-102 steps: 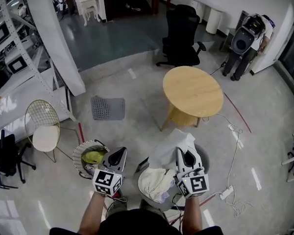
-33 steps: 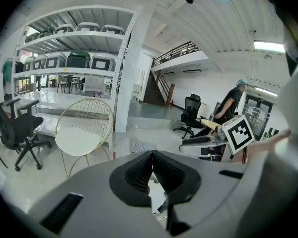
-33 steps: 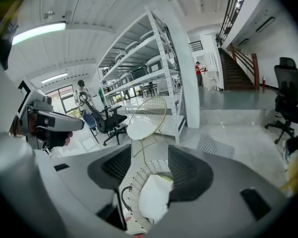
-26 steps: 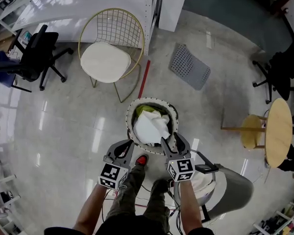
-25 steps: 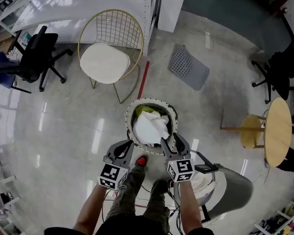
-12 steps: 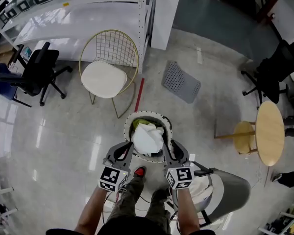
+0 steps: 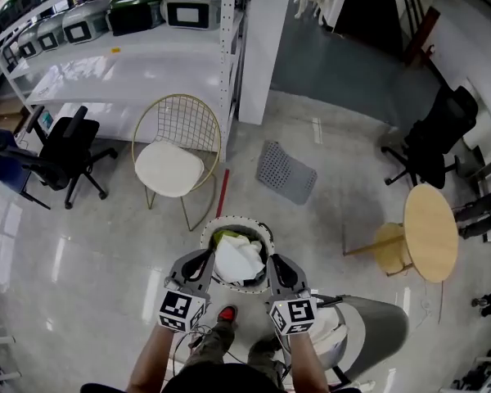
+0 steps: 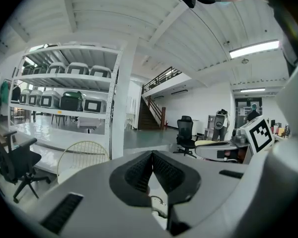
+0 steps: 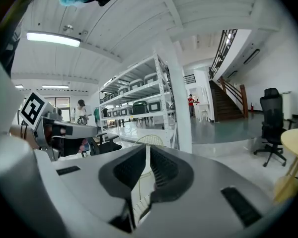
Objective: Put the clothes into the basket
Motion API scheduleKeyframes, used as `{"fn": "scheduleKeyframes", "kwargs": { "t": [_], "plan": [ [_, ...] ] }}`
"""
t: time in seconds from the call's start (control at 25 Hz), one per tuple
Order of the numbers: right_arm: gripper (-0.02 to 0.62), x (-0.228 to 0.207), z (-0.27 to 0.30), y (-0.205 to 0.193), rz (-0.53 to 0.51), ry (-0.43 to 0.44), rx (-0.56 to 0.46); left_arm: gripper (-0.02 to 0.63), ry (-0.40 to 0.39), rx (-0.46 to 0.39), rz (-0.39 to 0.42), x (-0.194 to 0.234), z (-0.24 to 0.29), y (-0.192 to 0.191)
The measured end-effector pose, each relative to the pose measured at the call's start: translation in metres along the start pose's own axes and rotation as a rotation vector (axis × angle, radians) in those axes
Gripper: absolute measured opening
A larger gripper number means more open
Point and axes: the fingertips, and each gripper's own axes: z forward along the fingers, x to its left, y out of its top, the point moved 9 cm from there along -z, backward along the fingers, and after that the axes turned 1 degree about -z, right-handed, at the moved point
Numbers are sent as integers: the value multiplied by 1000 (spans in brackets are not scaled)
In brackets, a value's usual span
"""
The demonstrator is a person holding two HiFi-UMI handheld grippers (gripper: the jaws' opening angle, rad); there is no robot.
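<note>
A round basket [image 7: 206, 237] stands on the floor just beyond my two grippers. In it a white garment [image 7: 239, 258] lies on top of a yellow-green one [image 7: 227, 237]. In the head view my left gripper [image 7: 203, 260] is at the basket's left rim and my right gripper [image 7: 277, 264] at its right rim, both held above it. The left gripper [image 8: 151, 154] is shut and empty, pointing out across the room. My right gripper [image 9: 148, 148] has just been closing; its jaws stand together with nothing between them.
A gold wire chair [image 7: 170, 164] with a white cushion stands beyond the basket, and a grey mat [image 7: 285, 173] lies to its right. A grey seat [image 7: 376, 322] holding more white cloth [image 7: 334, 334] is at my right. A round wooden table [image 7: 430, 232] and black office chairs [image 7: 69, 150] stand further off.
Both grippers have risen from the basket. The right gripper's jaws, open at the white garment a second ago, have closed empty. The garment stays in the basket.
</note>
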Motion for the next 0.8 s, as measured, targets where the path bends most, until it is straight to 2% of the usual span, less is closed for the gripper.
{"fn": "scheduleKeyframes", "kwargs": {
  "t": [0.2, 0.44, 0.6, 0.8],
  "plan": [
    [46, 4, -28, 27, -35, -23, -51, 8, -25, -39, 29, -13, -10, 21],
    [46, 2, -58, 41, -53, -88, -100, 8, -92, -73, 65, -34, -13, 37],
    [46, -4, -79, 40, -47, -158, -114, 8, -168, -77, 79, -50, -2, 41],
    [46, -23, -117, 35, -33, -281, -114, 8, -300, -64, 107, -84, 25, 42]
  ]
}}
